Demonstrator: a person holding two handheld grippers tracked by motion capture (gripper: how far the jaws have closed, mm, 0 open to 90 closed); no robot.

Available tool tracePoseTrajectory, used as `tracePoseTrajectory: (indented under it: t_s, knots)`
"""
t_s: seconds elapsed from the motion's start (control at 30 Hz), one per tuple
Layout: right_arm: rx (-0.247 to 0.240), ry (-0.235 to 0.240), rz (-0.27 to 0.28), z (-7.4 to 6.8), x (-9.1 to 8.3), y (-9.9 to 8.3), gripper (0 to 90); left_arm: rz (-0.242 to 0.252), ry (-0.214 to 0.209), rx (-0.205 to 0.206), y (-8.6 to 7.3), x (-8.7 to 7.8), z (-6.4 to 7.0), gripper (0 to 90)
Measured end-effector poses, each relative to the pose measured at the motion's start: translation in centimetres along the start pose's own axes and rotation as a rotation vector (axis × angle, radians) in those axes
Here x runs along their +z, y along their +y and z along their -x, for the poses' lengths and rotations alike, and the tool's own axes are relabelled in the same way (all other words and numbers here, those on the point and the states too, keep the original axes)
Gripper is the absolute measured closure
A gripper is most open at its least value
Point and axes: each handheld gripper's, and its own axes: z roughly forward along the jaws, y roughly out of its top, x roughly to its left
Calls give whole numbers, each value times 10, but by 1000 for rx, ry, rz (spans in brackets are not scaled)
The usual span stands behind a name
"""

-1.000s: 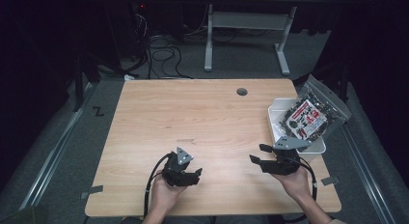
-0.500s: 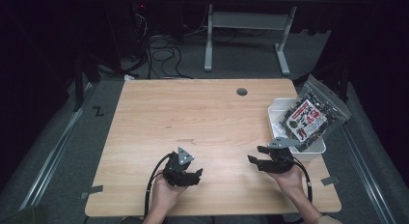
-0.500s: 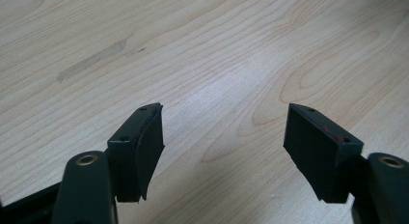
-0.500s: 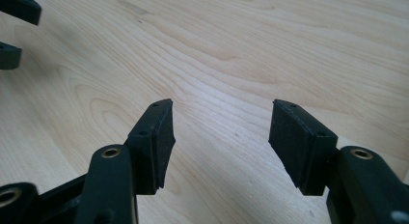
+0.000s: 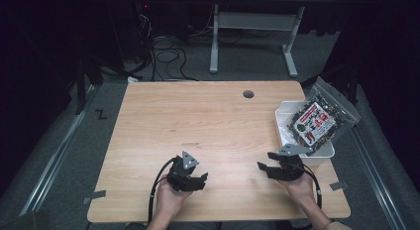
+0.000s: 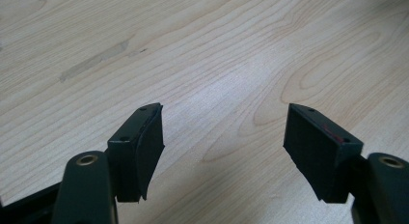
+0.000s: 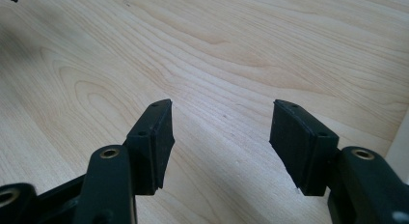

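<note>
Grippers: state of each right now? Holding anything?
Left gripper: open, nothing between the jaws, over bare table.
Right gripper: open, nothing between the jaws, near the white tray.

On my desk (image 5: 198, 116) the left tongs (image 5: 200, 179) and right tongs (image 5: 262, 166) sit near the front edge, well apart, a tub (image 5: 285, 136) holding a bag (image 5: 317, 122) just behind the right pair.
</note>
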Motion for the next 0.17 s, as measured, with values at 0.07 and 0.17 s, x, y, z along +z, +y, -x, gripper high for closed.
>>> tracePoseTrajectory:
  t_s: [0.07,0.17]
  knots:
    - [7,1,-5,1,0,0,415,2,2,-2,0,0,-1,307]
    - [5,-3,-4,2,1,-1,414,6,2,-5,1,-1,-2,307]
